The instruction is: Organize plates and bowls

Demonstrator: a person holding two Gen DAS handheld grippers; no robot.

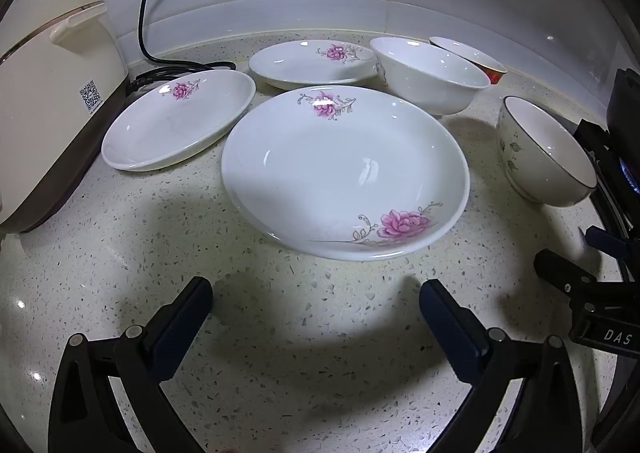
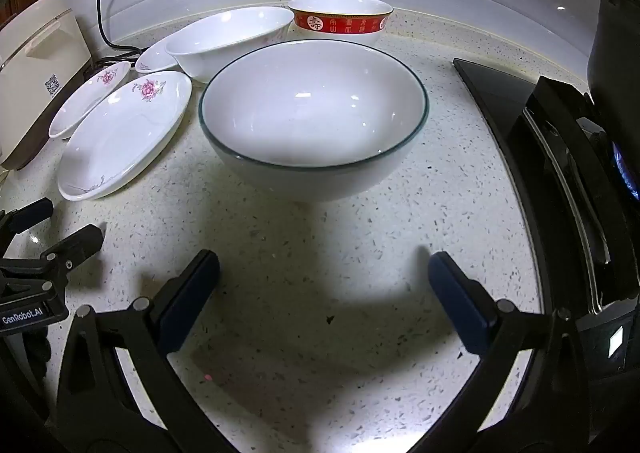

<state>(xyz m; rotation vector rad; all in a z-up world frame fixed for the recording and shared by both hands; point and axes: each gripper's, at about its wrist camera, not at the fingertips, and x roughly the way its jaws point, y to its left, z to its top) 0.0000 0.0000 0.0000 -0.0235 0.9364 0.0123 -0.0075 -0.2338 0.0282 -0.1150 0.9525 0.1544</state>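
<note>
Three white plates with pink flowers lie on the speckled counter: a large near one [image 1: 344, 173], one to its left [image 1: 180, 121] and one behind [image 1: 312, 63]. A white bowl [image 1: 430, 73], a red-banded bowl [image 1: 468, 57] and a dark-rimmed bowl [image 1: 544, 151] stand to the right. My left gripper [image 1: 316, 293] is open and empty, just in front of the large plate. My right gripper [image 2: 324, 269] is open and empty, in front of the dark-rimmed bowl [image 2: 314, 117]. The right wrist view also shows the red-banded bowl [image 2: 340, 19], the white bowl [image 2: 230, 39] and the large plate [image 2: 124, 133].
A cream rice cooker [image 1: 48, 93] with a black power cord [image 1: 160, 13] stands at the left by the wall. A black gas stove [image 2: 568, 173] with a lit blue flame and a dark pot [image 2: 616, 33] borders the counter on the right.
</note>
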